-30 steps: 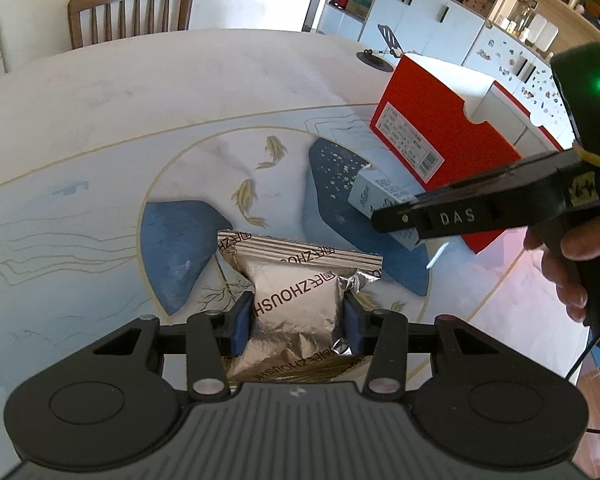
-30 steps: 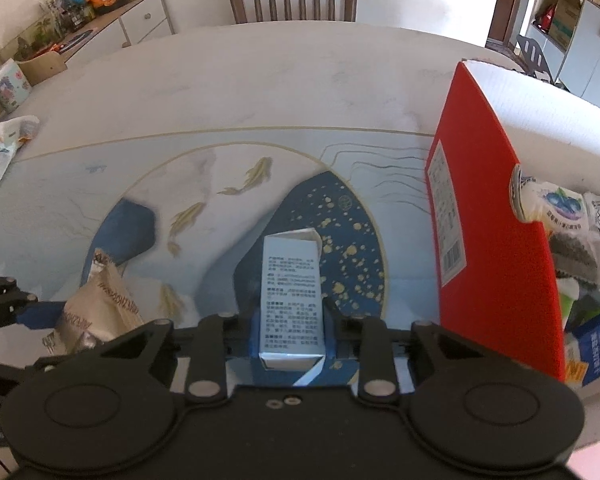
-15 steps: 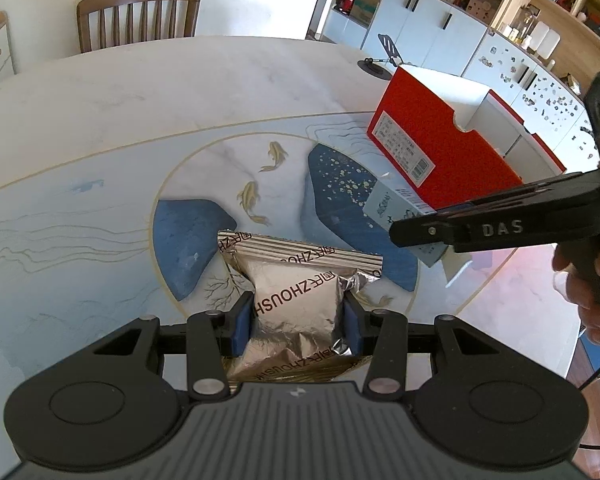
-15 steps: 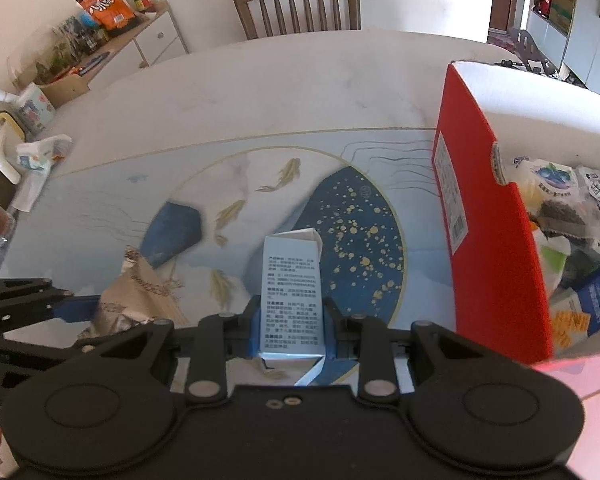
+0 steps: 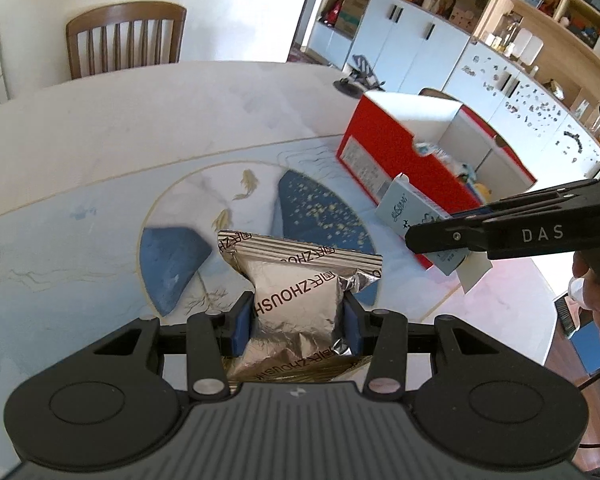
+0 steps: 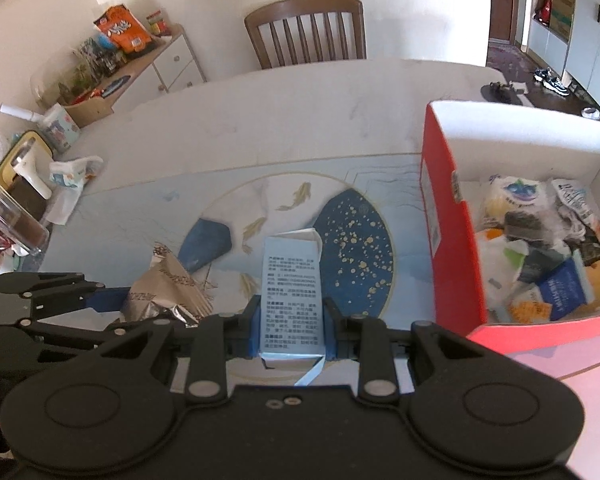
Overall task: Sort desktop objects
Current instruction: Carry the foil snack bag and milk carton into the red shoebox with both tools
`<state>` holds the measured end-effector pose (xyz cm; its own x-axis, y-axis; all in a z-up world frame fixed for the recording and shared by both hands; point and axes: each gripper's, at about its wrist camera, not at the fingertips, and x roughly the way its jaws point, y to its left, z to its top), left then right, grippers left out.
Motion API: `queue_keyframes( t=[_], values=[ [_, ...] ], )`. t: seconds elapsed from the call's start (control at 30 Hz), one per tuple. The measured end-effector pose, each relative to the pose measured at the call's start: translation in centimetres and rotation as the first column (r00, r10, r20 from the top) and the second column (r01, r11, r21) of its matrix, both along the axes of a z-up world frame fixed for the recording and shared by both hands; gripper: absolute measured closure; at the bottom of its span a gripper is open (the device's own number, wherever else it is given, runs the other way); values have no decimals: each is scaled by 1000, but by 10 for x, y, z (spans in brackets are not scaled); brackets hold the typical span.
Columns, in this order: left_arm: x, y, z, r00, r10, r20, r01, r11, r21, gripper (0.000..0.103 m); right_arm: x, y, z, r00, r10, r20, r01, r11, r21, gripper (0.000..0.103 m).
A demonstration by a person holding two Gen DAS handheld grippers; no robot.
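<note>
Sunlit dining room with a pale round table point(image 5: 100, 152) whose painted centre shows blue shapes and gold fish. On its right side sits an open red cardboard box point(image 6: 451, 240) with white inner walls, holding a jumble of packets and wrappers; individual items are hard to make out. The left gripper point(image 5: 298, 316) clamps a crinkled silver foil snack packet point(image 5: 296, 304) between its blue pads, held above the table. The right gripper point(image 6: 290, 320) pinches a slim pale-blue printed carton point(image 6: 292, 280), its top flap open, also lifted clear of the table, just beside the box's red wall. A brown wooden chair point(image 6: 305, 32) stands at the far edge.
</note>
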<state>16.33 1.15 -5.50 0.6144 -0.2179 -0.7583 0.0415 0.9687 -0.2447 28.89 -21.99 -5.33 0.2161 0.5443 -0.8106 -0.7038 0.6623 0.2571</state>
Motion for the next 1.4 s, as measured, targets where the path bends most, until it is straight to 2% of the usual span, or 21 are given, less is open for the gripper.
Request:
queue_keyframes(
  t=[0.6,0.87,1.4],
  values=[
    [23,-38,57,990,-111,82,110,994,12,59,26,-62,56,994,-108,27,105,991,80,75],
    [47,-75,67,982,-159,98,157,987,26,59,48,-95,60,986,-160,41,156,982,103,75],
    [114,-158,68,964,-249,94,244,968,60,59,112,-159,47,972,-225,70,221,973,71,75]
  ],
)
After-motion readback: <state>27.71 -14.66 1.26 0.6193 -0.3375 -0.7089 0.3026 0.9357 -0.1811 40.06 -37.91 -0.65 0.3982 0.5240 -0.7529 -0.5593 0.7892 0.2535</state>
